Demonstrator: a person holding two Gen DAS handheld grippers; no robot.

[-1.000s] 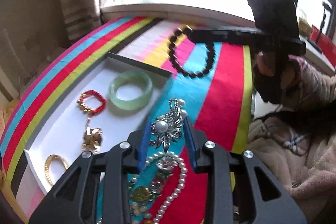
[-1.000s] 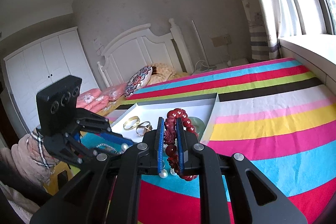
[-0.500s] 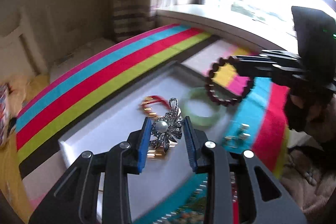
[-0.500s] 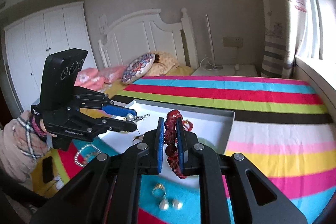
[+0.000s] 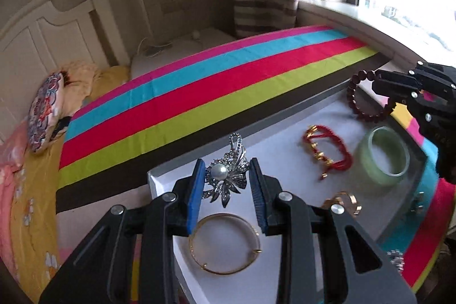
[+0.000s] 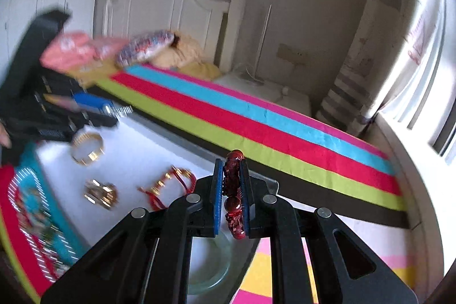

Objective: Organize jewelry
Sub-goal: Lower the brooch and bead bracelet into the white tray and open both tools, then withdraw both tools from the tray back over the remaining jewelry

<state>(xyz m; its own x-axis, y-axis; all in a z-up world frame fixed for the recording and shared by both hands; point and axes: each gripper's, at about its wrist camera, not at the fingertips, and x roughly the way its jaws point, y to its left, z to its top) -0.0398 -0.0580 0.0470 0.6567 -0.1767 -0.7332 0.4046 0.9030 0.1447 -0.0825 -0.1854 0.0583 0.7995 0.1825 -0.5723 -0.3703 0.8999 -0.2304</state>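
My left gripper [image 5: 227, 180] is shut on a silver pearl brooch [image 5: 228, 175] and holds it above the near-left corner of the white tray [image 5: 285, 155]. My right gripper [image 6: 231, 187] is shut on a dark red bead bracelet [image 6: 233, 190]; in the left wrist view that bracelet [image 5: 367, 101] hangs over the tray's far right corner. In the tray lie a gold bangle [image 5: 225, 244], a red cord bracelet [image 5: 327, 150], a green jade bangle [image 5: 383, 154] and gold rings [image 5: 342, 200].
The tray sits on a striped bedspread [image 5: 199, 104]. A pearl necklace and other pieces lie on the bedspread beside the tray [image 6: 31, 207]. A windowsill [image 5: 370, 16] runs on the right, a headboard [image 5: 42, 27] and pillows at the far end.
Both grippers moved over the tray carrying their pieces. The left swung from the bedspread to the tray's near-left corner; the right moved to the far right corner.
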